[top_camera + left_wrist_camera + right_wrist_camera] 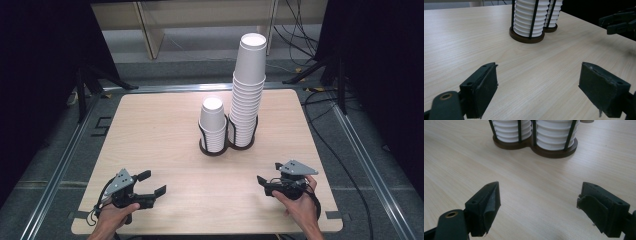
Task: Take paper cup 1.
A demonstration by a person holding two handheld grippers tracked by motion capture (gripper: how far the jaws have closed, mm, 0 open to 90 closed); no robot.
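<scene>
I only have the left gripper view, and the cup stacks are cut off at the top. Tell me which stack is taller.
Observer: In the high view, the right-hand stack towers over the left-hand stack.
Operator: Report the right claw's state.
Observer: The right claw is open, with nothing between its jaws.
Operator: Place my left claw on the table.
Observer: The left claw sits near the table's front-left corner.

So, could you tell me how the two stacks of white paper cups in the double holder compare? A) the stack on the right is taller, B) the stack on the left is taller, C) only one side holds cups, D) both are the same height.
A: in the high view the right stack rises well above the left stack in the holder.
</scene>
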